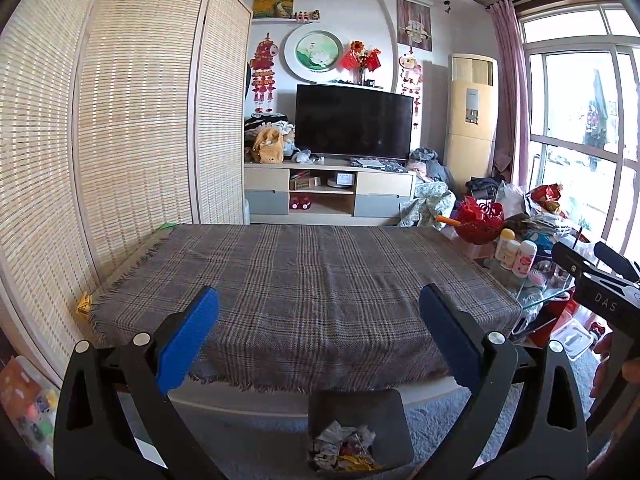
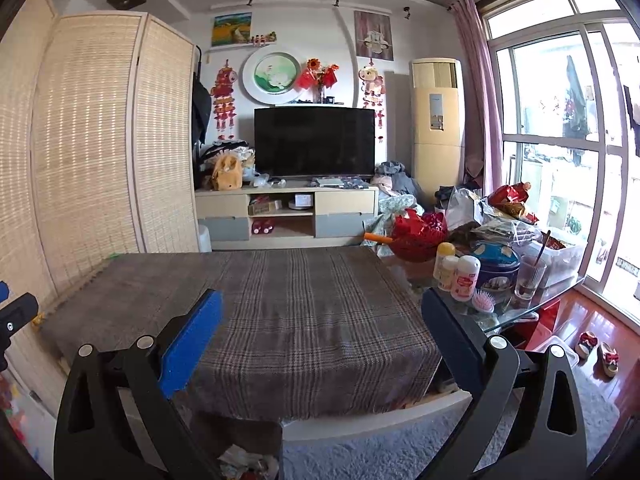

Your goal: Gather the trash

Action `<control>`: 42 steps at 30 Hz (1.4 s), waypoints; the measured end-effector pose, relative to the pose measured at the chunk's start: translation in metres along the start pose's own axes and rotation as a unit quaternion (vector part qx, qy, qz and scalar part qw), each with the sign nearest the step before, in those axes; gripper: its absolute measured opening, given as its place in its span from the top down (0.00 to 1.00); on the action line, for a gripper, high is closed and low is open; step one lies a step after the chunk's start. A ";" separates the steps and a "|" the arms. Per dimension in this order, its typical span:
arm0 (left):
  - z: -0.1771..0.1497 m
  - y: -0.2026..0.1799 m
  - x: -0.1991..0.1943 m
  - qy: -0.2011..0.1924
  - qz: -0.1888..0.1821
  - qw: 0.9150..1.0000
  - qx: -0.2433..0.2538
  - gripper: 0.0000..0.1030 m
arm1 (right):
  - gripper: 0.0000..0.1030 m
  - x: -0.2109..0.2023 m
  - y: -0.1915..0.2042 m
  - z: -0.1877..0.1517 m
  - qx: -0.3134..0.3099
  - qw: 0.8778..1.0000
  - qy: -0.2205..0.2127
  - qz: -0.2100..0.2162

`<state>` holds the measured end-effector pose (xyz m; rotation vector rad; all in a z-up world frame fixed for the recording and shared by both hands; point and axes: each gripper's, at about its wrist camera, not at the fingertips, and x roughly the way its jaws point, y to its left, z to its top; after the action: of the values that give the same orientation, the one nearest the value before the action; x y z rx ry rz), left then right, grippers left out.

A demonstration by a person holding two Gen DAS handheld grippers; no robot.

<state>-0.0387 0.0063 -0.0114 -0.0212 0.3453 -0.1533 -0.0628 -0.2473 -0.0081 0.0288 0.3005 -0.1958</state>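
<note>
Both grippers hang side by side at the near edge of the table (image 1: 304, 280), which is draped in a plaid cloth (image 2: 304, 320). The left gripper (image 1: 319, 332) has its blue pads spread wide, gripping nothing; the right gripper (image 2: 322, 336) is equally wide and empty. Down on the carpet, just below that near edge, sits the dark bin (image 1: 360, 412) (crumpled paper scraps (image 1: 344, 450) inside). Far off stands a television (image 1: 354, 122).

One black trash bin (image 1: 360, 412) holding crumpled paper at 6 o'clock. One plaid-cloth-covered bench (image 1: 304, 280). Three white plastic bottles (image 2: 456, 270) at 3 o'clock, one round blue tin (image 2: 496, 266), one clear drinking glass (image 2: 529, 278), one pink hairbrush (image 2: 483, 303). Two blue-padded claws, one per view (image 1: 319, 312) (image 2: 322, 316).
</note>
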 end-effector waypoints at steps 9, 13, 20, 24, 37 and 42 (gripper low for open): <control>0.004 0.004 -0.003 -0.009 0.005 1.000 -0.002 0.08 | 0.03 -0.001 0.003 0.003 -0.005 1.000 -0.004 0.004; 0.005 0.005 -0.002 -0.009 0.008 1.000 -0.003 0.08 | 0.03 -0.001 0.005 0.003 -0.005 1.000 -0.003 0.004; 0.005 0.006 0.000 -0.008 0.010 1.000 -0.003 0.08 | 0.03 0.001 0.005 0.002 -0.008 1.000 -0.002 0.005; 0.006 0.008 0.004 -0.004 0.013 1.000 -0.004 0.08 | 0.03 0.005 0.002 0.000 -0.007 1.000 0.004 0.006; 0.008 0.008 0.006 -0.004 0.016 1.000 -0.002 0.08 | 0.03 0.011 0.000 0.001 -0.004 1.000 0.007 0.011; 0.009 0.008 0.007 -0.006 0.018 1.000 -0.003 0.08 | 0.03 0.013 0.000 0.001 -0.002 1.000 0.009 0.014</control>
<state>-0.0279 0.0133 -0.0052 -0.0225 0.3345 -0.1172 -0.0507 -0.2501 -0.0107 0.0313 0.3182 -0.1680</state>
